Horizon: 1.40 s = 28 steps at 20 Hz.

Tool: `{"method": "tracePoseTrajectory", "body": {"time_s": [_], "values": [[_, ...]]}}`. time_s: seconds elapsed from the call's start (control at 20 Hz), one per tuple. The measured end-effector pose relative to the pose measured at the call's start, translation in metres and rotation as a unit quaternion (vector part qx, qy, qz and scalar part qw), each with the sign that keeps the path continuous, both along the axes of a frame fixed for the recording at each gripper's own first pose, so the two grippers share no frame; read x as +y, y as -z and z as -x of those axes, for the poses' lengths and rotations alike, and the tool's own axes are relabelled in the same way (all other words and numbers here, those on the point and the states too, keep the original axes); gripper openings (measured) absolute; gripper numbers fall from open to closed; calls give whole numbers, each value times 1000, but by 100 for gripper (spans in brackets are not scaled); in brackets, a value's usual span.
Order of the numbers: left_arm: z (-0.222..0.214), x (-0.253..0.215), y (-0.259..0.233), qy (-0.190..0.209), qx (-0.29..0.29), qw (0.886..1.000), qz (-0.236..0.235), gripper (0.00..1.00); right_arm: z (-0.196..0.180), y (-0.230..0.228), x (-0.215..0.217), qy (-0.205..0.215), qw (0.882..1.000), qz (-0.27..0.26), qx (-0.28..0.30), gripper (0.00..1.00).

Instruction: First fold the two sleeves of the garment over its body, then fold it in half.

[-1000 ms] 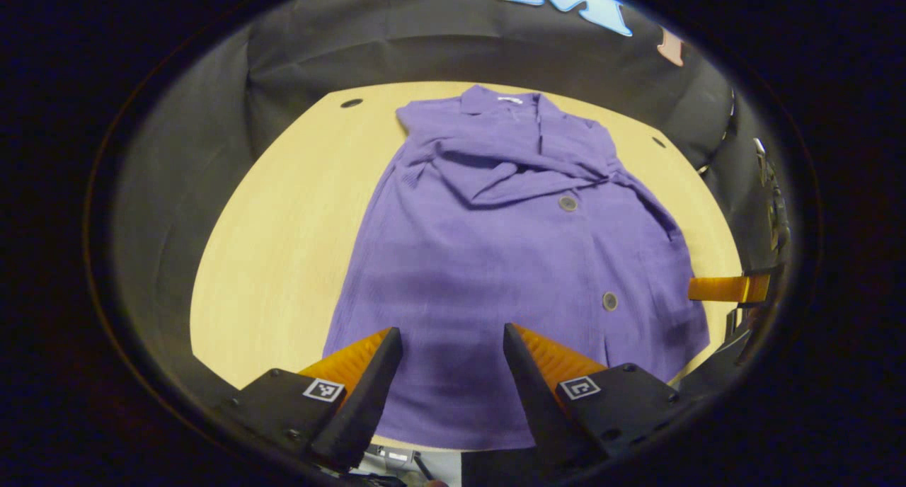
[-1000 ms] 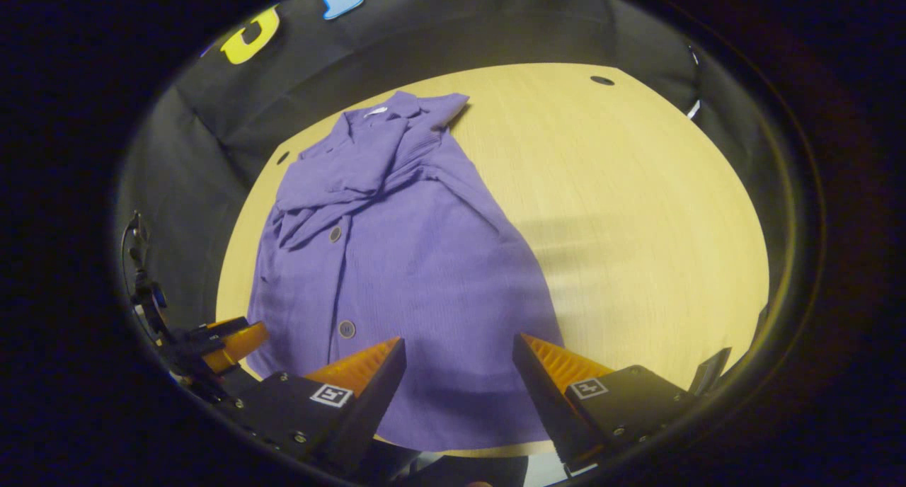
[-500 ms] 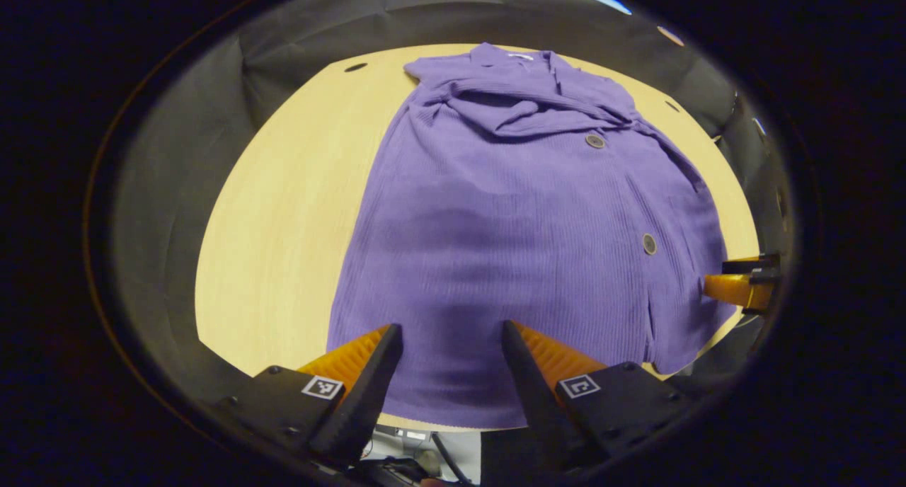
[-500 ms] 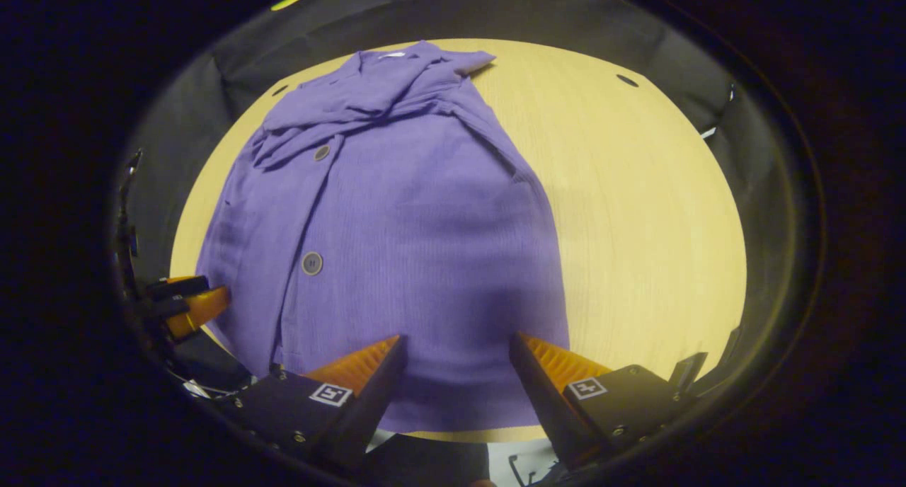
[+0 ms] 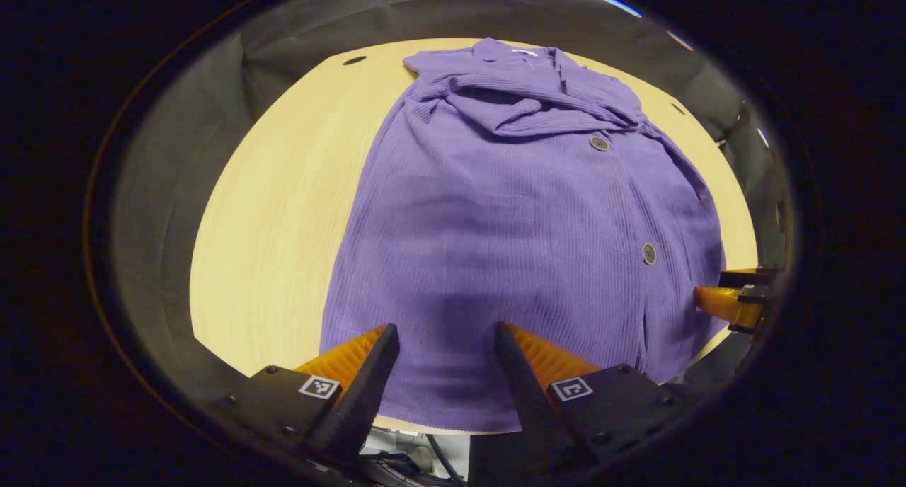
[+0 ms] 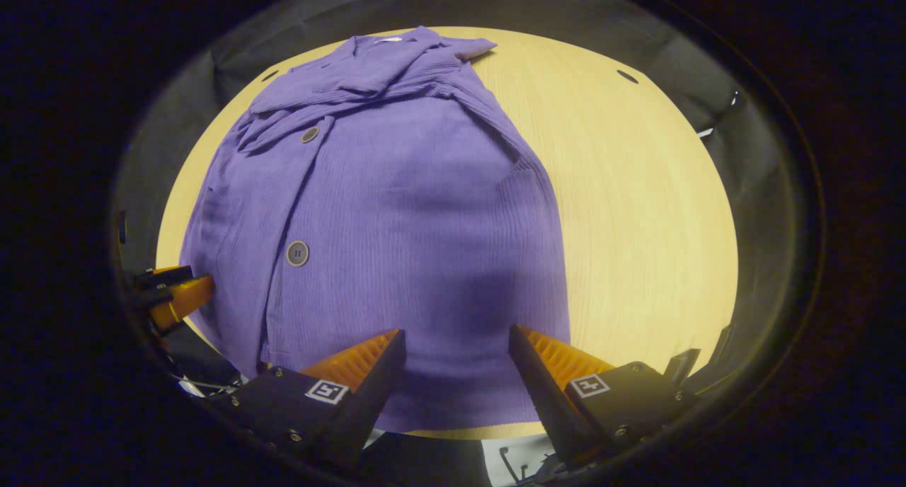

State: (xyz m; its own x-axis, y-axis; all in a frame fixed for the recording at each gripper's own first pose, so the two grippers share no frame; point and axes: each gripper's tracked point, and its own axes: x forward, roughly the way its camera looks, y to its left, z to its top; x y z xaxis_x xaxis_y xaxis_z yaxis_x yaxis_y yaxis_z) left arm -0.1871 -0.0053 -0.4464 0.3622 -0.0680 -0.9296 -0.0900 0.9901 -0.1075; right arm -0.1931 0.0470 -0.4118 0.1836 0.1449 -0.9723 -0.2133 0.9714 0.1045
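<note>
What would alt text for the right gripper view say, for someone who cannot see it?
A purple buttoned garment lies flat on a light wooden table, its sleeves folded across the chest near the collar. The right tongs hang open over its near hem, and the left tongs show by its edge.

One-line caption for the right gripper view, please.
Right gripper open over the hem of a purple shirt, sleeves folded across its chest, on a wooden table.

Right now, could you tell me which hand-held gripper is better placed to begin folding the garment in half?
Neither; it probably takes both. Left hand-held gripper and right hand-held gripper hang open above the purple ribbed cardigan's near hem, sleeves already folded.
</note>
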Motion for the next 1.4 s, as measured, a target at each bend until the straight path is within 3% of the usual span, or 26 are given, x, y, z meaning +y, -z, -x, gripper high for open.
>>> {"method": "tracePoseTrajectory", "body": {"time_s": [0.05,0.15,0.2,0.25,0.3,0.35,0.45,0.6,0.65,0.9,1.4], "values": [[-5,-7,1,6,-6,1000,-1,81,1,0,0,2,1000,1,-1,93],[-14,-17,0,20,-17,1000,0,58,2,-1,4,5,1000,-6,-4,94],[-14,-20,0,22,-16,1000,-2,48,-1,0,4,14,1000,-11,-7,87],[-13,-19,0,25,-13,1000,-2,38,0,2,5,18,1000,-14,-5,71],[-9,-21,0,14,-23,1000,9,36,-2,2,5,19,1000,-13,-2,69],[-16,-23,-1,-1,-16,1000,11,16,-6,-2,10,33,999,-37,-10,69],[-19,-23,1,0,-17,1000,9,14,-6,0,13,74,995,-69,2,13],[-16,-22,-6,7,-34,999,4,6,-13,1,13,103,990,-96,2,12],[-15,-23,-3,9,-37,999,-2,7,-12,0,14,106,990,-97,-8,2],[-31,-25,-10,-3,-52,999,2,6,-25,-10,13,100,991,-84,-26,1],[-133,-23,-53,-11,-111,994,17,7,-137,-70,41,110,980,-128,-108,1]]}}
